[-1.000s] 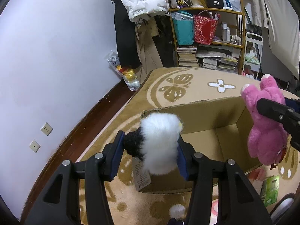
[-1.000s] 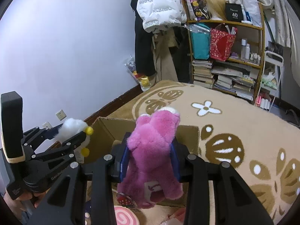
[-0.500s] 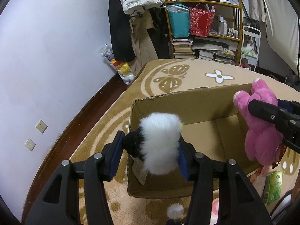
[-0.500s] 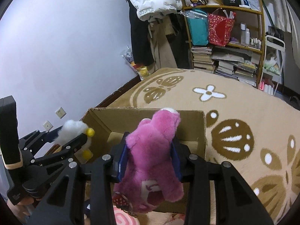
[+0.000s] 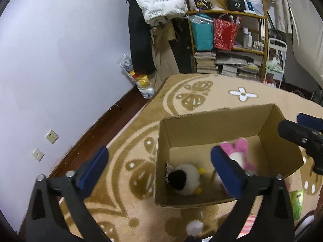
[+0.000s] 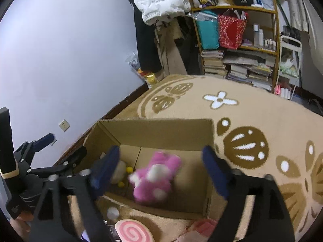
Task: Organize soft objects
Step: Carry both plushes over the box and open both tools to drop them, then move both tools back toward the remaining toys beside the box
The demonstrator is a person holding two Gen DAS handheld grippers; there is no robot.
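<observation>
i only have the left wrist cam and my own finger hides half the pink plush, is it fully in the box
Observer: Yes. The right wrist view shows the whole pink plush lying on the floor of the cardboard box, though blurred.
Operator: is the right gripper off it
Observer: The right gripper has its jaws opening, already wide; the plush lies below the gap and neither pad touches it.
Operator: anything left outside on that side
Observer: A round pink swirl cushion lies on the carpet just outside the box's near wall.
</observation>
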